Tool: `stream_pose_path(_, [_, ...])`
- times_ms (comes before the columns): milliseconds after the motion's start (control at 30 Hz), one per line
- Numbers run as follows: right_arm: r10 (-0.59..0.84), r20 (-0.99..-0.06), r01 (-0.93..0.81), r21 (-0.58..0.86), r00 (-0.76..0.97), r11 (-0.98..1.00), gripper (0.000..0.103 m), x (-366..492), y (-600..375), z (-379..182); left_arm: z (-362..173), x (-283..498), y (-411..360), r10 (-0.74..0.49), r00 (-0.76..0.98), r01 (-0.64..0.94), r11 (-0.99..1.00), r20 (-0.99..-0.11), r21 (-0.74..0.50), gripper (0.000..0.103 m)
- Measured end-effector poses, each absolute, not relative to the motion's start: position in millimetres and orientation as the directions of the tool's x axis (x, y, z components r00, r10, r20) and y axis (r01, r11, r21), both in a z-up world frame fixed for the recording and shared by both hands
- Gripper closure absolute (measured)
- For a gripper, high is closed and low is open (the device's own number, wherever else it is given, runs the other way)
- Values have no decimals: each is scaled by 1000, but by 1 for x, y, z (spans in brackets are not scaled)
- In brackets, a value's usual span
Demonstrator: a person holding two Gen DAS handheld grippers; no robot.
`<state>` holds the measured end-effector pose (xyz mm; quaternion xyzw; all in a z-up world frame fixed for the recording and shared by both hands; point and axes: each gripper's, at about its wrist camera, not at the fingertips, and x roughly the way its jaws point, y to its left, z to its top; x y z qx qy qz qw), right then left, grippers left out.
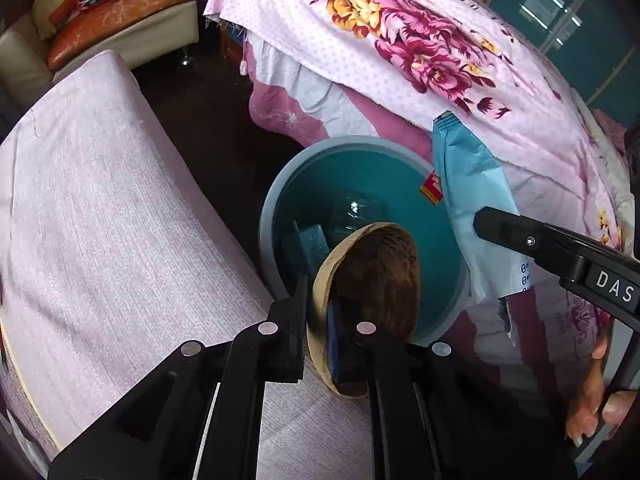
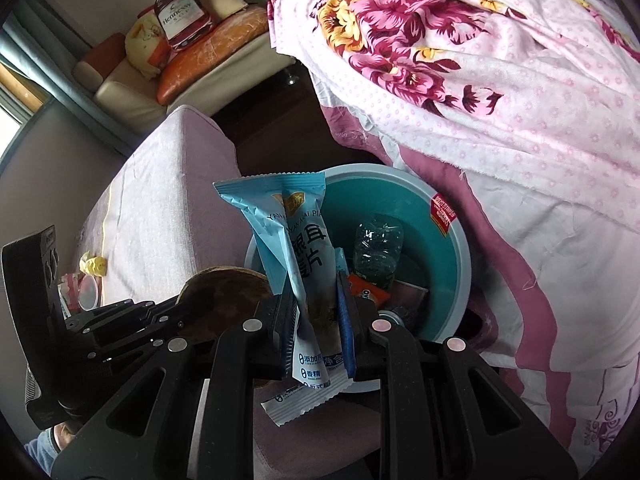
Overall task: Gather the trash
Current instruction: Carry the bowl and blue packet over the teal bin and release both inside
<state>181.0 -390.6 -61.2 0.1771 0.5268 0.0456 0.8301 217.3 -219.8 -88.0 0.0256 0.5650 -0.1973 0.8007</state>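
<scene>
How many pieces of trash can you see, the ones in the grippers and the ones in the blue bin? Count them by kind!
Coconut shell, in the left gripper: 1
Blue snack wrapper, in the right gripper: 1
Plastic bottle, in the bin: 1
Orange packet, in the bin: 1
Total: 4

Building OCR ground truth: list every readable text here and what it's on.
"DAS" on the right gripper arm, cut off by the frame edge.
"Hennessy" on the red and white bag on the sofa; the line under it is blurred.
"YAN MAI PIAN" on the blue snack packet, partly folded, plus large Chinese characters; small print at its base is unclear.
Red sticker on the teal bin: too small to read.
</scene>
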Motion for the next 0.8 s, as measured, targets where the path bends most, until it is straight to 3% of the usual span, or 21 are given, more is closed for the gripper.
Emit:
stream_pose_path(167, [251, -866, 127, 334, 432, 934, 84, 181, -396, -63, -95, 214, -226, -295, 251, 363, 912, -922, -193, 91])
stream_pose_path(233, [251, -868, 130, 334, 428, 934, 84, 181, -397, -64, -97, 213, -225, -299, 249, 360, 911, -921, -199, 84])
stream_pose_path(467, [252, -871, 119, 329, 422, 937, 84, 183, -390, -64, -87, 211, -212, -315, 273, 336, 917, -909, -217, 74])
stream_pose_path(600, [245, -873, 117, 320, 421, 940, 84, 185, -386, -62, -78, 206, -202, -327, 300, 319, 920, -896, -229, 51])
stream_pose_path(800, [238, -880, 114, 309, 411, 944, 81, 186, -377, -61, -67, 194, -183, -331, 333, 304, 924, -883, -232, 31])
